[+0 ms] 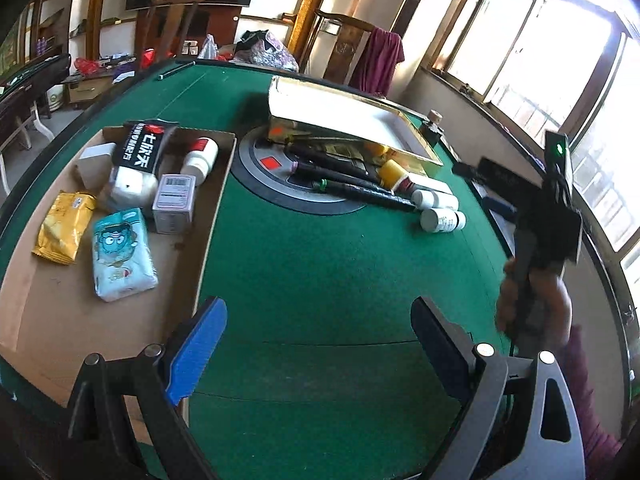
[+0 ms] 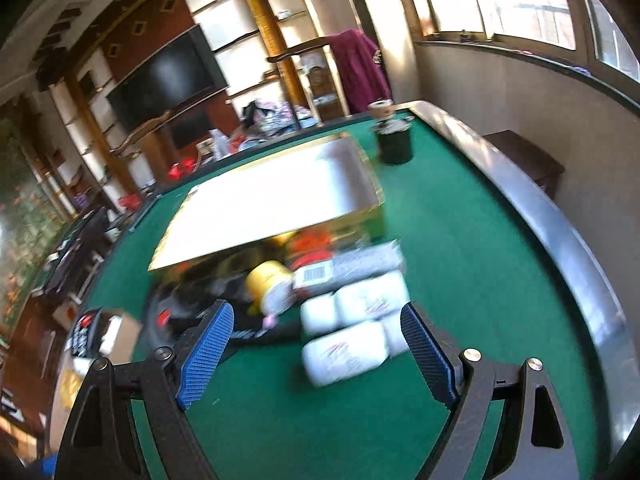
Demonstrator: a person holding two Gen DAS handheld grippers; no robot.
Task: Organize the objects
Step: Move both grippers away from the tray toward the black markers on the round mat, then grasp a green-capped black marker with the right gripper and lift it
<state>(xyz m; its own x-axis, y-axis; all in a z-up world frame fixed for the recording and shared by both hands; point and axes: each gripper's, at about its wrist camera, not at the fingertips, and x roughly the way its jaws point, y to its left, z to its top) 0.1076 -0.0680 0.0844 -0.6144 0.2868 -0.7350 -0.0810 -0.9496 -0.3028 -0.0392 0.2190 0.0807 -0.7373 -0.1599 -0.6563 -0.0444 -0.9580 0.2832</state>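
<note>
On the green table a flat cardboard tray (image 1: 208, 216) at left holds a yellow packet (image 1: 64, 226), a light-blue tissue pack (image 1: 122, 254), a small grey box (image 1: 174, 202), a white bottle (image 1: 200, 156) and a black-labelled pack (image 1: 138, 152). A gold box (image 1: 344, 124) lies tilted over black tubes (image 1: 360, 190), a yellow-capped jar (image 1: 392, 172) and white bottles (image 1: 442, 218). My left gripper (image 1: 320, 340) is open and empty over bare felt. My right gripper (image 2: 316, 354) is open, with the white bottles (image 2: 344, 350) between and just beyond its fingers; the view is blurred.
A black cup with a small figure on top (image 2: 394, 140) stands at the table's far right. The table has a raised silver rim (image 2: 560, 224). The other hand-held gripper and the hand on it (image 1: 548, 240) show at right. Chairs, shelves and a TV stand behind.
</note>
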